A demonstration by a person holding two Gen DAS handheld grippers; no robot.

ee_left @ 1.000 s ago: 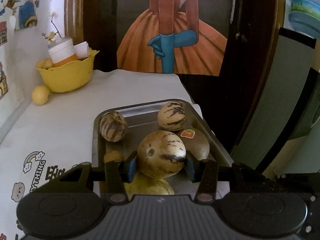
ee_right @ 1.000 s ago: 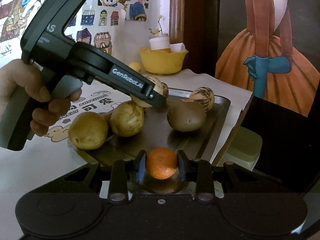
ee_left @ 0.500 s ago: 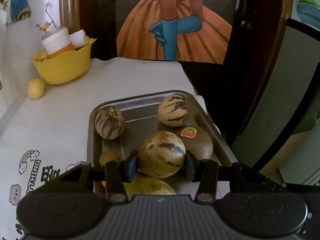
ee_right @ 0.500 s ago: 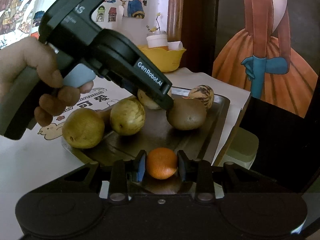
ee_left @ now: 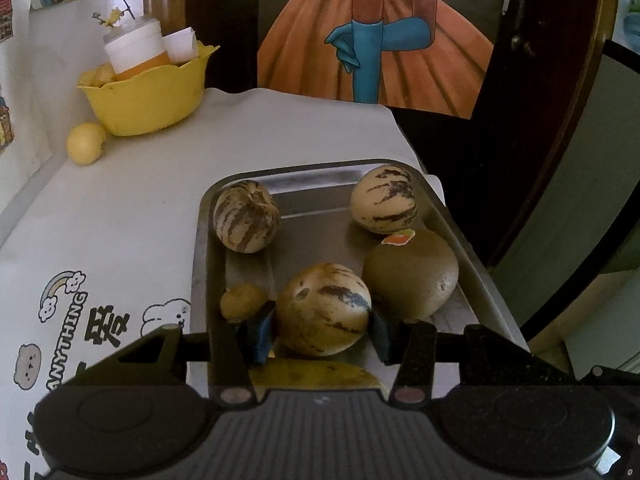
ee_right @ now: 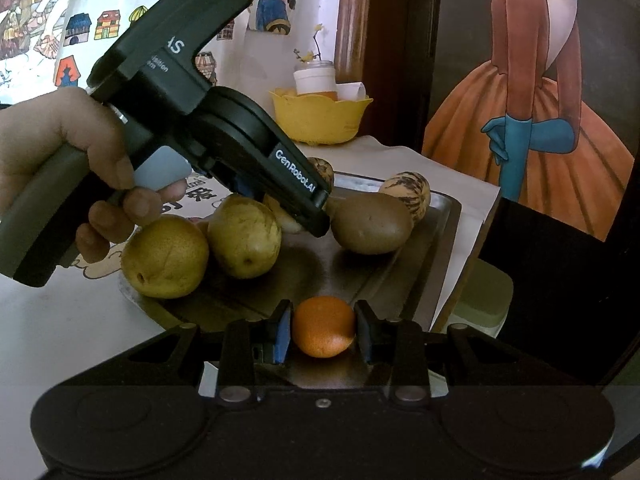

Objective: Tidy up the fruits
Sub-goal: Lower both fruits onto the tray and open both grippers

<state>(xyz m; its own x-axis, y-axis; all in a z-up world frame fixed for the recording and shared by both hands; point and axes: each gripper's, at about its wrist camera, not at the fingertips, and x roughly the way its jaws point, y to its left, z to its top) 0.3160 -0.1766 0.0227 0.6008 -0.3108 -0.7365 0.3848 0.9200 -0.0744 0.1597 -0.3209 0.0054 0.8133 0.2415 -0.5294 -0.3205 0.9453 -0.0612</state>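
- Tray (ee_left: 202,248): on the table (ee_left: 120,216), at its right edge.
- Striped melon (ee_left: 245,216): in the tray's far left corner.
- Second striped melon (ee_left: 384,199): far right corner.
- Brown fruit (ee_left: 412,274): just before the second melon, against the right wall.
- Third melon (ee_left: 323,308): mid-tray, left of the brown fruit, between the left claw's (ee_left: 320,334) fingers.
- Two pears (ee_right: 244,236): near left end, side by side.
- Orange (ee_right: 323,326): near edge, between the right claw's (ee_right: 322,332) fingers.
- Bowl (ee_left: 148,100): far left of the table, behind the tray; a jar (ee_left: 136,50) in it.
- Small round fruit (ee_left: 85,143): on the table, left of the bowl.
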